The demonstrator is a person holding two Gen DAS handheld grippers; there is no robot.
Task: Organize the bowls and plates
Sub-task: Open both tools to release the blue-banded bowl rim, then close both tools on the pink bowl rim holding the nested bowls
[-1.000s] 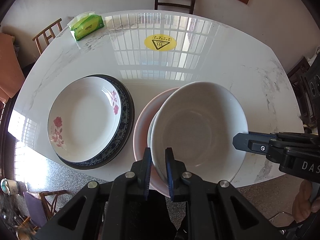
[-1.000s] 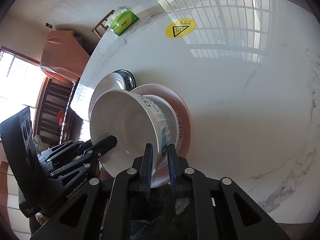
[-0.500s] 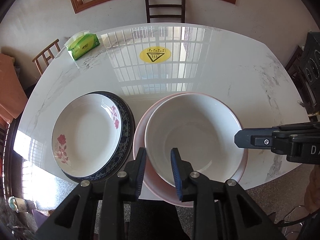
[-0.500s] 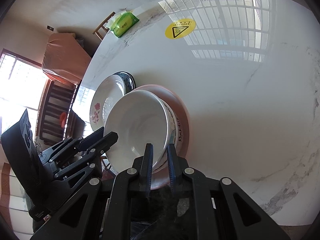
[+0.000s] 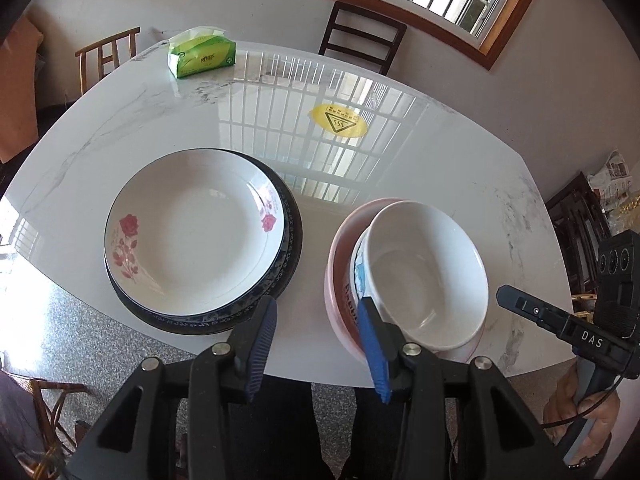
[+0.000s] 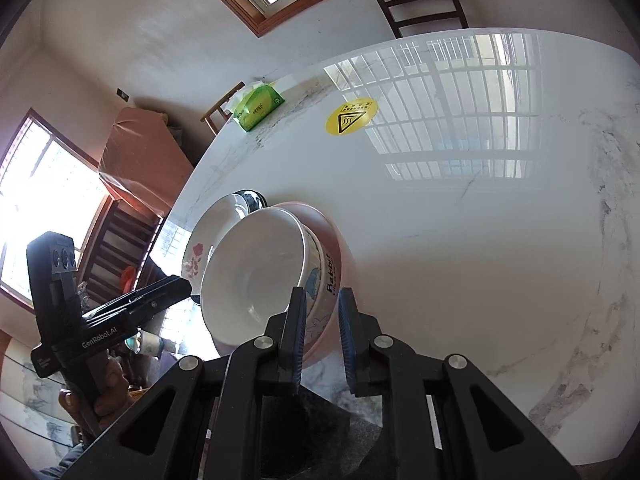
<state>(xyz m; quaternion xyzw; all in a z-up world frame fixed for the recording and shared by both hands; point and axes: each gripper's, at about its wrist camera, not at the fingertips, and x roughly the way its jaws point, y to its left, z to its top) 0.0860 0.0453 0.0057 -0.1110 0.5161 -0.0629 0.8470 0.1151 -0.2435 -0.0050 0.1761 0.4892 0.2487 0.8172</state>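
At nine o'clock on the white marble worktop [image 5: 420,152], a rose-patterned plate [image 5: 196,232] lies flat, face up, nested on a dark blue-rimmed plate [image 5: 290,248]. At six o'clock, the left gripper [image 5: 316,334] hangs wide open over the gap between the stacks, holding nothing. At four o'clock sits a white bowl [image 5: 424,276], mouth up and tipped slightly toward the right, inside a blue-printed bowl [image 5: 358,276] on a pink plate [image 5: 334,272]; the stack looks oval, long axis running eleven to five. The right gripper [image 6: 322,328] is partly open, its jaws either side of the stack's near rim; I cannot tell whether they touch it. At eleven o'clock rests a green tissue pack [image 5: 202,56], at one o'clock a yellow warning sticker [image 5: 338,120].
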